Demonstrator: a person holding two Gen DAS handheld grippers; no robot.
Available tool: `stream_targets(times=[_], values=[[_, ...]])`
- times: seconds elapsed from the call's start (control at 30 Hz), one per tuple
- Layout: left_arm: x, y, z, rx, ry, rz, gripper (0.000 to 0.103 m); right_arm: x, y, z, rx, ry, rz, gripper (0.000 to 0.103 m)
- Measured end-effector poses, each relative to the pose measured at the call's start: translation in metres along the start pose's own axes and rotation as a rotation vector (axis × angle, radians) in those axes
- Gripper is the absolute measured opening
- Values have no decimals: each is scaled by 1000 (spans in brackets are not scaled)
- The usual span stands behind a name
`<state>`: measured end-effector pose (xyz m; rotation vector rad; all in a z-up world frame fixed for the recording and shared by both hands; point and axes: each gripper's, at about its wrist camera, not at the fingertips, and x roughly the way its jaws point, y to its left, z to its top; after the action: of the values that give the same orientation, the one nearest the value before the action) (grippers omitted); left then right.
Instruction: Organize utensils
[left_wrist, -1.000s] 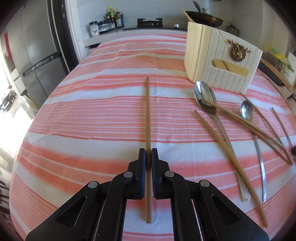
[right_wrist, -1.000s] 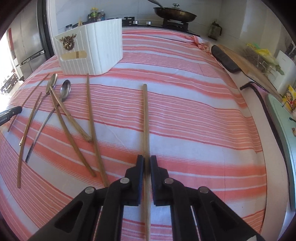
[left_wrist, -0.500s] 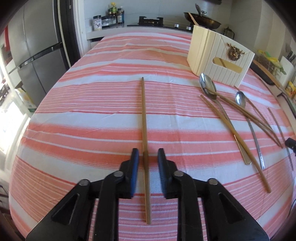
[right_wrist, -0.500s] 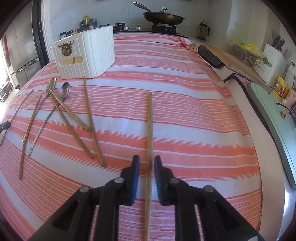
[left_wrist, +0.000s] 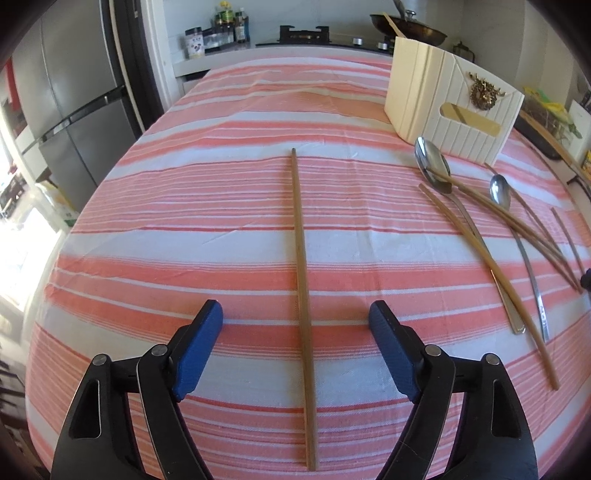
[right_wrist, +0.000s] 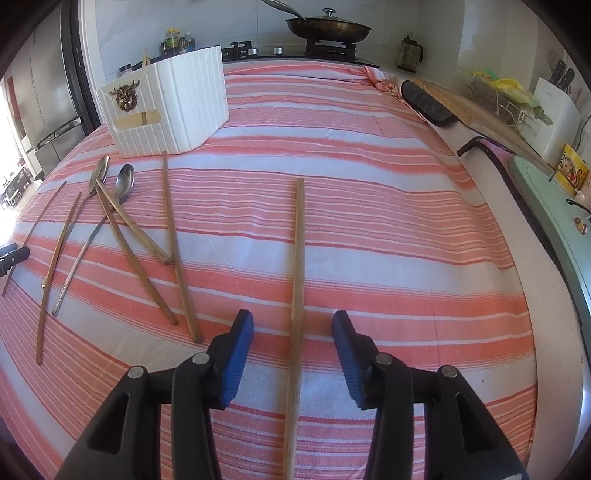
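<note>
A long wooden chopstick (left_wrist: 301, 258) lies on the striped cloth between the jaws of my left gripper (left_wrist: 295, 314). Those jaws are opening and stand wide, and the blue pads (left_wrist: 199, 350) do not touch the chopstick. In the right wrist view a second chopstick (right_wrist: 298, 251) lies between the opening jaws of my right gripper (right_wrist: 292, 319), also untouched. The white ribbed utensil holder (left_wrist: 454, 110) (right_wrist: 166, 110) stands further back. Two metal spoons (left_wrist: 432, 166) (right_wrist: 125, 181) and several more chopsticks (left_wrist: 491, 266) (right_wrist: 173, 236) lie crossed between the two grippers.
The table (left_wrist: 184, 206) under the pink and white striped cloth fills both views. A stove with a lidded pan (right_wrist: 328, 26) is at the far end, a fridge (left_wrist: 66, 92) on the left, a cutting board and dish rack (right_wrist: 491, 103) on the counter to the right.
Both grippers were shut on their chopsticks a second ago. Both have since opened, and each chopstick now lies free on the cloth between the jaws.
</note>
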<state>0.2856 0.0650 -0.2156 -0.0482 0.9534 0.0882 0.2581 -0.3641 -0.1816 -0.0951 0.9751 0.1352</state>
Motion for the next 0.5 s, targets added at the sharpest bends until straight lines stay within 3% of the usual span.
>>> stream_targets(times=[0.2, 0.37, 0.5], values=[[1, 3, 4, 8, 34, -33, 84, 0, -2, 1, -9, 18, 6, 46], [-5, 13, 19, 32, 66, -167, 83, -6, -3, 0, -64, 75, 22, 46], [0, 14, 38, 98, 105, -148, 83, -6, -10, 2, -79, 139, 55, 46]])
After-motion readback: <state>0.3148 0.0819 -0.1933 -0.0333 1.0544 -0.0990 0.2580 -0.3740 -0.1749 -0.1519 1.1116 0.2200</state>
